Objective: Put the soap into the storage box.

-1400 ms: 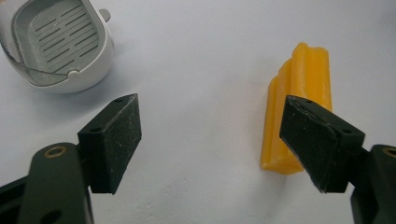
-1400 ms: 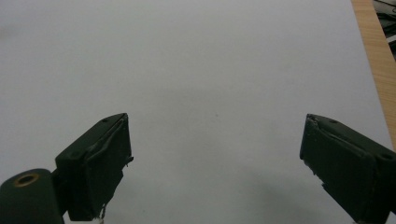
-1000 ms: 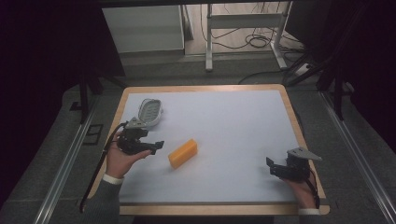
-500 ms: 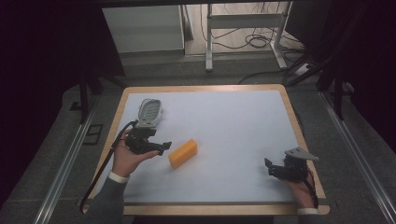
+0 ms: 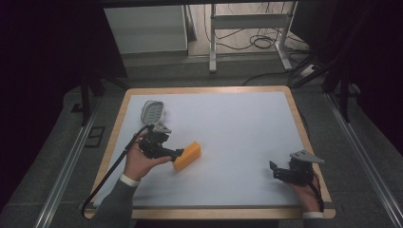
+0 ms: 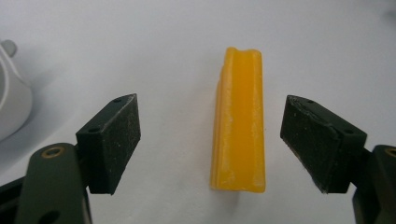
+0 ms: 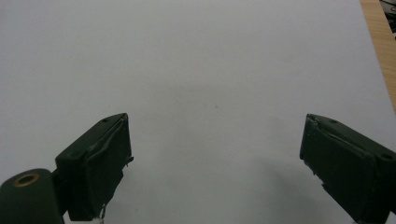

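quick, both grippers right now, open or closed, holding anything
Left gripper: open, jaws either side of the yellow block, not touching it.
Right gripper: open, holding nothing, over bare white table.

left gripper (image 5: 177, 153): black body, black cable, small grey plate on top | its pads (image 6: 114, 140): black, gritty, two screw holes each, brass rivet on arm | right gripper (image 5: 274, 170): black, grey three-cornered plate | its pads (image 7: 100, 168): worn, frayed edges | sleeves (image 5: 116, 204): grey, white cuffs
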`<state>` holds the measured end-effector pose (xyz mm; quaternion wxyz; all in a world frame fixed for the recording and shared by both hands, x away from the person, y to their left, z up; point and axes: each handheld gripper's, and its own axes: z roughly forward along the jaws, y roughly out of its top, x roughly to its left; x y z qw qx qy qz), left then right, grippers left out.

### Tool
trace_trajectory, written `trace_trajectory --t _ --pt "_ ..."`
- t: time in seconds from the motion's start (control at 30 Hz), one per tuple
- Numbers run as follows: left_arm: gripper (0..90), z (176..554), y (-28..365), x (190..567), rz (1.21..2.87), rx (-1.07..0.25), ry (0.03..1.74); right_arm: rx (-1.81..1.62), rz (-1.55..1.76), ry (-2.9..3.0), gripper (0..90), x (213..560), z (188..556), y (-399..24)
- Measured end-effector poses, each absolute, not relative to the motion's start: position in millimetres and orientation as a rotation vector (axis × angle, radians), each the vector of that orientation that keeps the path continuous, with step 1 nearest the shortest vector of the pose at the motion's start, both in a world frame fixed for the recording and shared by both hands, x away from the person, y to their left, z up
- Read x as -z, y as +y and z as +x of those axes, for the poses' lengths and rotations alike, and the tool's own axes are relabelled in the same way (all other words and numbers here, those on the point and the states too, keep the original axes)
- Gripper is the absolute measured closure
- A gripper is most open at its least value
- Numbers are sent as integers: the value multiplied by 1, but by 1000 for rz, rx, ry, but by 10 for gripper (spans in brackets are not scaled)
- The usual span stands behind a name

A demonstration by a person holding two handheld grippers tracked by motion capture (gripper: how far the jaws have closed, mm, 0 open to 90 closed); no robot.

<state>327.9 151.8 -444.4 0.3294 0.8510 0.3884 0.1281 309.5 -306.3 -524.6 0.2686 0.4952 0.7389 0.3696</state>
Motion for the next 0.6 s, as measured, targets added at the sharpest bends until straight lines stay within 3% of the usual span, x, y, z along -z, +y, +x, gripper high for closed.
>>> trace_trajectory --t 0.6 --pt "219 340 126 461 2320 -300 1016 -991 1338 1994 91 525 310 -307"
